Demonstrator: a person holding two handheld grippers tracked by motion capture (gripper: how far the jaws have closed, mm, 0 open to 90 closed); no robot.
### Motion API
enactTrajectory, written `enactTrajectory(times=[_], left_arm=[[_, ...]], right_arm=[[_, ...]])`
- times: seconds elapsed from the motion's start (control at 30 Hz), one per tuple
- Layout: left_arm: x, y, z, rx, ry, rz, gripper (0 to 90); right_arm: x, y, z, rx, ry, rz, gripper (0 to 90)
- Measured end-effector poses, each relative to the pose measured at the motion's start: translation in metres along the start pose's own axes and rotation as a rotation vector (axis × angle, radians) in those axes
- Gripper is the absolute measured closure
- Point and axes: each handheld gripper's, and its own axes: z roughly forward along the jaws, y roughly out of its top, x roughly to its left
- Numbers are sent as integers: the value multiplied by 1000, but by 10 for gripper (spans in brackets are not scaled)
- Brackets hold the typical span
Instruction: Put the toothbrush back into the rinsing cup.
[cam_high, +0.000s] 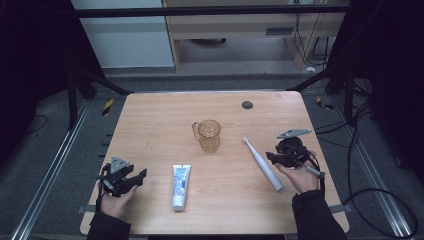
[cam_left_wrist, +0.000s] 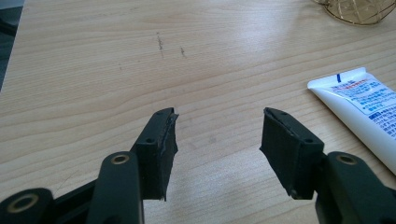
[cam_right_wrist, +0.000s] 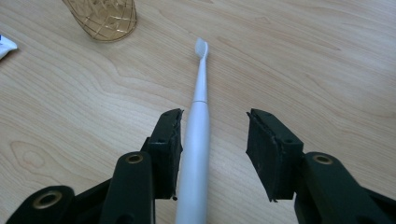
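My right gripper (cam_high: 280, 156) sits at the right side of the table, jaws parted, and nothing is clamped in it. In the right gripper view the white toothbrush (cam_right_wrist: 196, 135) lies flat on the wood between my two black jaws, close against the left one and well clear of the right one; I cannot tell whether that left pad actually touches it. In the high view the toothbrush (cam_high: 262, 164) runs slantwise just left of that gripper, bristle head toward the far side and thick handle end toward me.

My left gripper (cam_high: 131, 177) rests at the near left of the table, jaws spread wide over bare wood, holding nothing. The pads are flat, matte black blocks with slightly ragged edges.

The toothbrush is smooth plastic, a slim neck widening into a round handle. A white toothpaste tube (cam_high: 180, 186) with blue print lies flat near the front edge, between my two hands, its cap end toward me; in the left gripper view its crimped end (cam_left_wrist: 359, 102) is just to the right of my jaws. Farther off at the centre stands an amber see-through cup (cam_high: 208, 135) with a handle and a faceted pattern, upright.

The table (cam_high: 165, 115) is pale wood grain with rounded corners and a dark round plug (cam_high: 247, 104) near the far edge. Open wood lies all around the cup and along the far half.
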Motion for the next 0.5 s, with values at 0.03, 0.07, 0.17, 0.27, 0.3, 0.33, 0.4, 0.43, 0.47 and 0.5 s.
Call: enactTrajectory(times=[0.03,0.07,0.17,0.27,0.3,0.33,0.4,0.43,0.47,0.5], left_arm=[[0,0,0,1,-1,1,442],[0,0,0,-1,-1,-1,441],[1,0,1,1,1,-4,441],[0,0,1,0,0,-2,439],[0,0,1,0,0,-1,439],[0,0,1,0,-1,0,439],[0,0,1,5,-2,3,439],[1,0,1,6,-2,3,439],[1,0,1,6,-2,3,439],[1,0,1,7,-1,1,439]], right_arm=[[1,2,3,6,2,-3,556],[1,3,5,11,4,-2,564],[3,7,12,35,4,-3,569],[3,11,18,59,4,-8,572],[4,11,20,66,3,-6,574],[4,12,21,77,4,-8,575],[4,13,25,87,9,-3,576],[3,14,27,97,6,-5,576],[3,14,30,108,9,-5,576],[3,14,32,118,9,-5,575]])
